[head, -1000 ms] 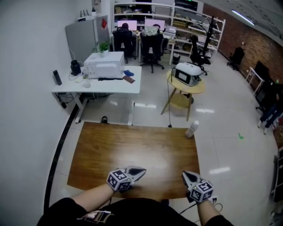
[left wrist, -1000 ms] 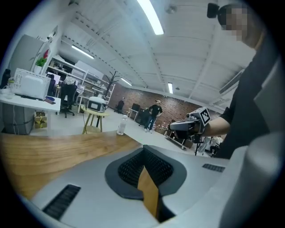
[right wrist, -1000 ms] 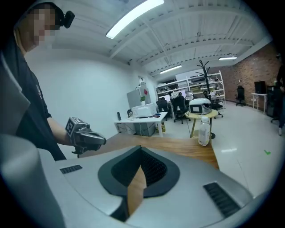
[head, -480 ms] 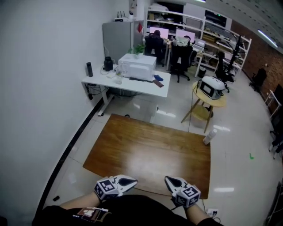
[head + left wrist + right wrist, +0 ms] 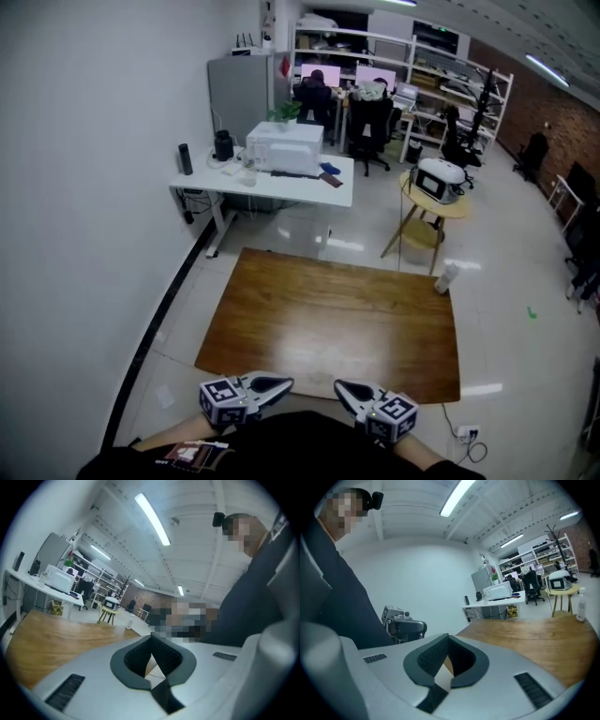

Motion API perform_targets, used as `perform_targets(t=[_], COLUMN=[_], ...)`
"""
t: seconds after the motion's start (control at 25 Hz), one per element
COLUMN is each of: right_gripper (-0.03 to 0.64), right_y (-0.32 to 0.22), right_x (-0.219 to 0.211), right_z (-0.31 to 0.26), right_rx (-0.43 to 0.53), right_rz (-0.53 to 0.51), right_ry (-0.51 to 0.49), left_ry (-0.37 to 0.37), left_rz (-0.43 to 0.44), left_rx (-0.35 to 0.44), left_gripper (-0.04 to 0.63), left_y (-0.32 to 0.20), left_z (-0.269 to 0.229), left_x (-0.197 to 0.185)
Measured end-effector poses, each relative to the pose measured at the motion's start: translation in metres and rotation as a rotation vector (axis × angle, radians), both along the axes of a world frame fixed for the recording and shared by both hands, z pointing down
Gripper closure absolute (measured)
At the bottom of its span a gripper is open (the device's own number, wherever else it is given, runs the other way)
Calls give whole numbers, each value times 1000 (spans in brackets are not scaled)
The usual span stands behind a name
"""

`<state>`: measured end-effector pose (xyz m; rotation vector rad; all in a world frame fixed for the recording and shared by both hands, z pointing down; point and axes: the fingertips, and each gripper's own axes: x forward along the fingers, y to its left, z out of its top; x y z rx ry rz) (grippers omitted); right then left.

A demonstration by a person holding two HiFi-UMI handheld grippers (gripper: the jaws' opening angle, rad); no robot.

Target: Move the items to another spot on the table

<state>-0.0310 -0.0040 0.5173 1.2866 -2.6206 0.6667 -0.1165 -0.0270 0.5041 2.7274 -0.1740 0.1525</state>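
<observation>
Wooden table (image 5: pixel 328 319) lies bare, the items to move nowhere in sight (perhaps off-frame). Left gripper (image 5: pixel 278 382) at 7 o'clock and right gripper (image 5: pixel 343 388) at 5 o'clock are both closed, empty; reaching thus would likely shove, not grasp.

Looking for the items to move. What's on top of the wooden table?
Only bare wood shows on the table; no items. The left tongs and right tongs cover a bit of its near edge, so that strip is hidden. A bottle stands on the floor beside it.
</observation>
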Motion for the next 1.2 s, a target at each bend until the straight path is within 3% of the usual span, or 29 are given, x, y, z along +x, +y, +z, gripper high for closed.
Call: perform_targets(t=[0.12, 0.2, 0.52, 0.72, 1.2], right_gripper=[629, 629, 629, 629, 629], right_y=[-3, -9, -15, -13, -18], right_x=[-46, -64, -87, -87, -76], right_z=[-5, -12, -17, -17, -18], right_rx=[10, 18, 23, 21, 48], right_rz=[-4, 0, -57, -90, -85], right_ry=[-42, -59, -14, -3, -15], left_ry=[-53, -50, -4, -1, -10], left_rz=[58, 76, -9, -22, -20], left_rx=[44, 47, -10, -39, -25], left_gripper=[604, 604, 604, 604, 604], left_y=[1, -3, -12, -9, -15], left_z=[4, 2, 2, 5, 1], left_x=[-31, -46, -74, -72, -67])
